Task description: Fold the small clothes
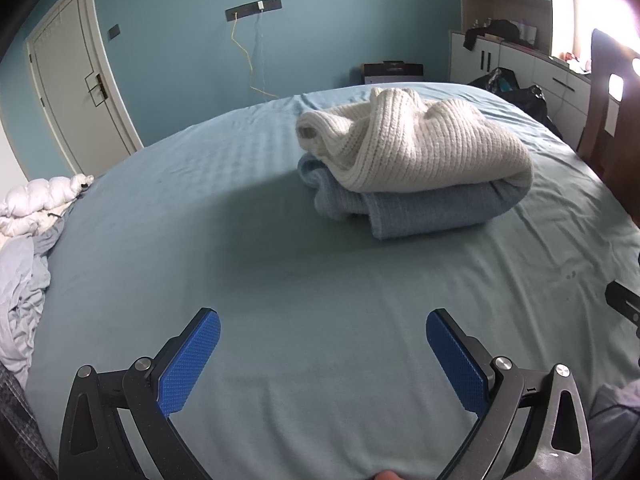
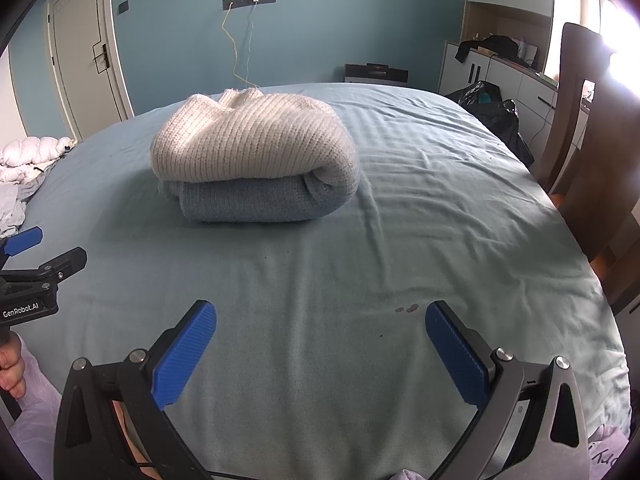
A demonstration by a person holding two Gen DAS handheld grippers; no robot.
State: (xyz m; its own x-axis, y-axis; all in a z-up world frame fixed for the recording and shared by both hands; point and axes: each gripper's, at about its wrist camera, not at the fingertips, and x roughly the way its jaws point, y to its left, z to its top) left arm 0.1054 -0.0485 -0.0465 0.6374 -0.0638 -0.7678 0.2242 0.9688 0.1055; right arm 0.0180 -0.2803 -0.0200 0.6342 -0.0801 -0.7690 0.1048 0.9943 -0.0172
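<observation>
While both grippers are hovering low over the pale blue bed sheet (image 1: 168, 216), a rumpled heap of white and grey bedding (image 1: 28, 220) is lying at the far left edge of the bed, with a cream door (image 1: 76, 80) standing behind it in the blue wall. Moving right, the left gripper (image 1: 323, 344) is holding its blue-padded fingers (image 1: 188, 364) spread wide, gripping nothing, with only bare sheet showing between them. In the right wrist view that same gripper is poking in at the left border, and a hand (image 2: 11, 364) is wrapping round its handle. Further right and well beyond both grippers, the folded clothes are resting in a stack near the middle of the bed: a cream ribbed sweater (image 2: 252, 140) is lying on top of a light blue knit (image 2: 248, 200), the two touching and rolled over together at their right end. The right gripper (image 2: 320, 338) is likewise standing wide open and empty, apart from the stack, with a few small dark spots (image 2: 406, 309) marking the sheet just ahead of its right finger. At the far right, white cabinets (image 2: 500, 76) are lining the wall, with a black bag (image 2: 492, 108) slumping beside the bed.
</observation>
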